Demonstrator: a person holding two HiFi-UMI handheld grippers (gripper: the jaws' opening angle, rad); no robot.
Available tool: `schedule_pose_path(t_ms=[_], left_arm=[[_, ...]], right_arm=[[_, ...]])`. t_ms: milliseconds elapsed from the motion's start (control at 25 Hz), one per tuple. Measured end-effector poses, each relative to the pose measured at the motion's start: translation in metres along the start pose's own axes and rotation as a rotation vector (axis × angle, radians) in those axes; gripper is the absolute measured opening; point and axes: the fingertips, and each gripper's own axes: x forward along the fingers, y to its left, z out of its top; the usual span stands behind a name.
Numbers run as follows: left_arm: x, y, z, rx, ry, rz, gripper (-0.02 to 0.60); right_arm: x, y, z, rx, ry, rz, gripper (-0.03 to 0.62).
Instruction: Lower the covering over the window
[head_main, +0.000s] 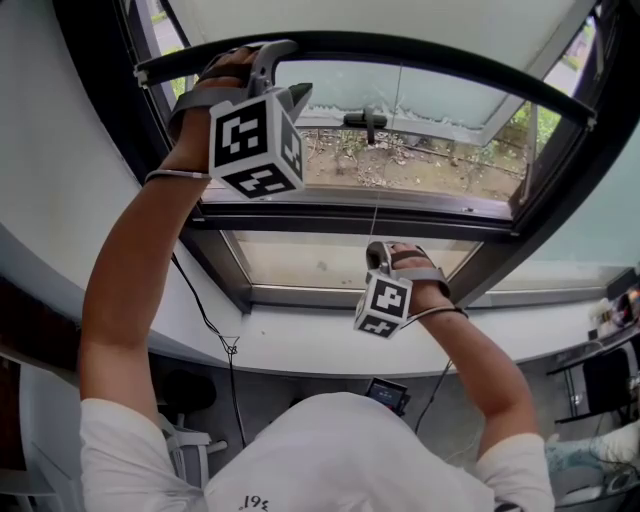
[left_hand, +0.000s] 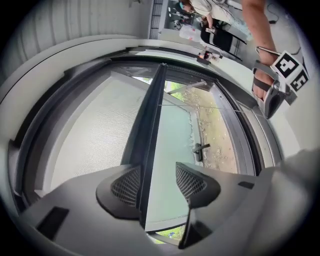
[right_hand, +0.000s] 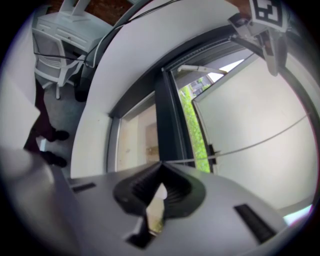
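A pale roller blind (head_main: 380, 15) (left_hand: 95, 140) hangs over the top of the window and ends in a dark bottom bar (head_main: 430, 55) (left_hand: 152, 115). My left gripper (head_main: 270, 55) (left_hand: 157, 182) is raised at the bar's left end. It is open, with the bar running between its jaws, close against one pad and apart from the other. A thin pull cord (head_main: 377, 215) (right_hand: 260, 140) hangs down the middle of the window. Lower down, my right gripper (head_main: 378, 250) (right_hand: 161, 165) is shut on that cord in front of the lower pane.
A window handle (head_main: 365, 120) (left_hand: 200, 148) sits on the open sash behind the cord. Below the frame a white sill (head_main: 300, 345) runs across, with a dark cable (head_main: 205, 310) hanging over its left part. A white chair (right_hand: 55, 45) stands on the floor behind.
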Motion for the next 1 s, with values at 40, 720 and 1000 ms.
schedule_pose_path(t_ms=[40,720,1000], left_arm=[[0.001,-0.006,-0.001,0.034,0.013,-0.012,0.218],[0.007,-0.019,-0.006,-0.028,0.072,-0.115,0.210],[0.006,-0.041,-0.010,-0.053,0.077,-0.152,0.206]], right_arm=[[0.002,0.003,-0.001,0.011,-0.002,0.002,0.023],[0.016,-0.006,-0.016,0.522,-0.158,-0.087,0.025],[0.017,-0.007,-0.026,0.662,-0.164,-0.021,0.073]])
